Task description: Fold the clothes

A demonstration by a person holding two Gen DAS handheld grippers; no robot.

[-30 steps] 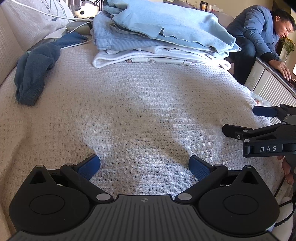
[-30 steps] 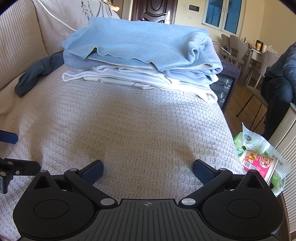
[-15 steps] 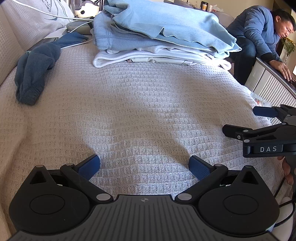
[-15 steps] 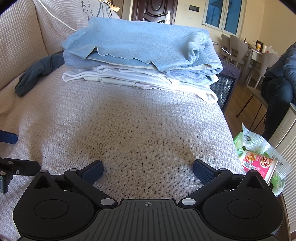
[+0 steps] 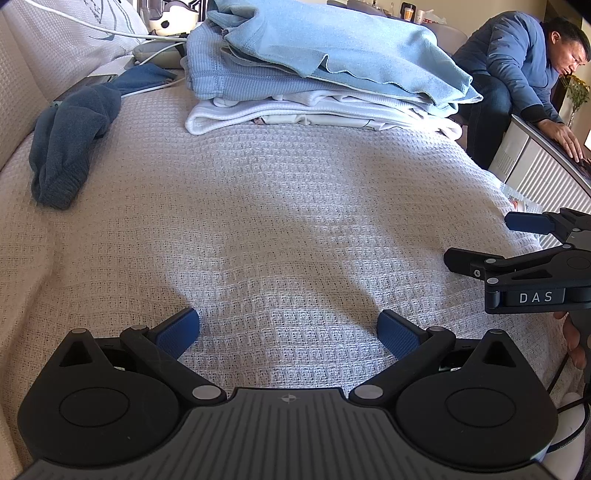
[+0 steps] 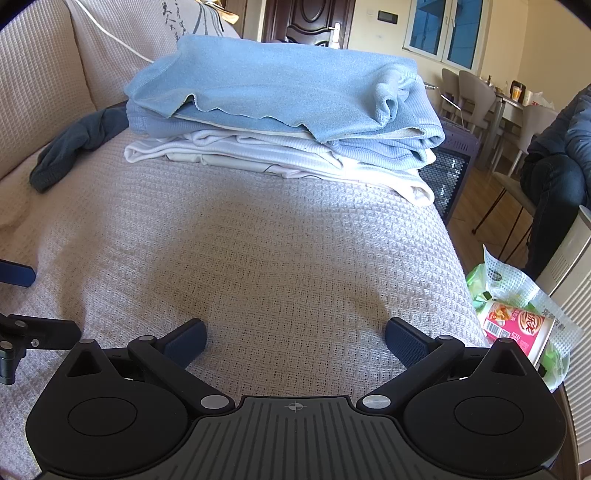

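A stack of folded clothes (image 5: 325, 70) (image 6: 288, 110), light blue pieces over white ones, lies at the far end of a sofa seat covered in a cream waffle blanket (image 5: 277, 221) (image 6: 266, 251). A dark blue-grey garment (image 5: 70, 140) (image 6: 81, 144) lies crumpled at the left, by the backrest. My left gripper (image 5: 288, 332) hovers open over bare blanket, nothing between its blue pads. My right gripper (image 6: 295, 339) is open too, over the blanket near the seat's right edge; it also shows at the right of the left wrist view (image 5: 491, 240).
A person in a blue jacket (image 5: 517, 55) sits beyond the sofa's right end, hand on a white unit. A bag with a pink snack cup (image 6: 517, 325) lies by the right edge. White cable (image 5: 103, 31) and devices lie behind the stack. Dining chairs (image 6: 476, 96) stand further off.
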